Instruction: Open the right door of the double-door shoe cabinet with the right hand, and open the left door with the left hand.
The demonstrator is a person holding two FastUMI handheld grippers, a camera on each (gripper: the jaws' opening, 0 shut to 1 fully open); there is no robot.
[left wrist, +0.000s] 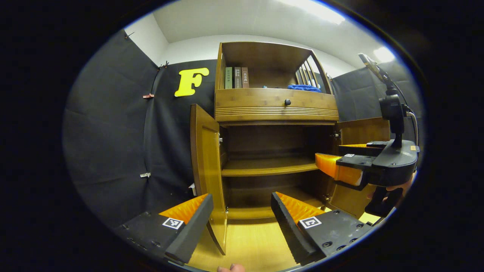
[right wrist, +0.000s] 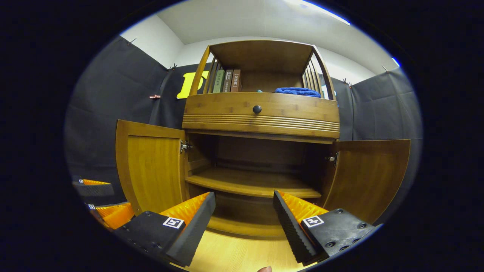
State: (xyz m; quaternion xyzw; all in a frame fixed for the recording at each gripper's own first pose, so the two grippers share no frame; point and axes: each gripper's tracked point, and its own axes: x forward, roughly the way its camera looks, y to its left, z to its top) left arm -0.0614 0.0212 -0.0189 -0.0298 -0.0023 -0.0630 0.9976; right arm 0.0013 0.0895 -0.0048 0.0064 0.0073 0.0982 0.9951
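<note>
The wooden shoe cabinet [left wrist: 276, 109] [right wrist: 261, 113] stands ahead with both lower doors swung out. The left door [left wrist: 206, 162] [right wrist: 151, 166] stands edge-on just beyond my left gripper [left wrist: 240, 223], whose fingers are open with the door's lower edge between them, close to the left finger; I cannot tell whether they touch. The right door [left wrist: 363, 132] [right wrist: 368, 173] stands wide. My right gripper [right wrist: 244, 223] is open and empty, facing the cabinet's inside. It also appears in the left gripper view [left wrist: 336, 156], held by a hand before the right door. The left gripper [right wrist: 104, 198] sits low, left of the left door.
Inside the cabinet is a bare middle shelf [left wrist: 268, 166] [right wrist: 253, 185]. Above the doors is a drawer with a dark knob [left wrist: 287, 102] [right wrist: 257, 109]. The top shelf holds books [left wrist: 236, 77] and a blue cloth [left wrist: 304, 88]. A light wooden floor [left wrist: 253, 245] lies in front.
</note>
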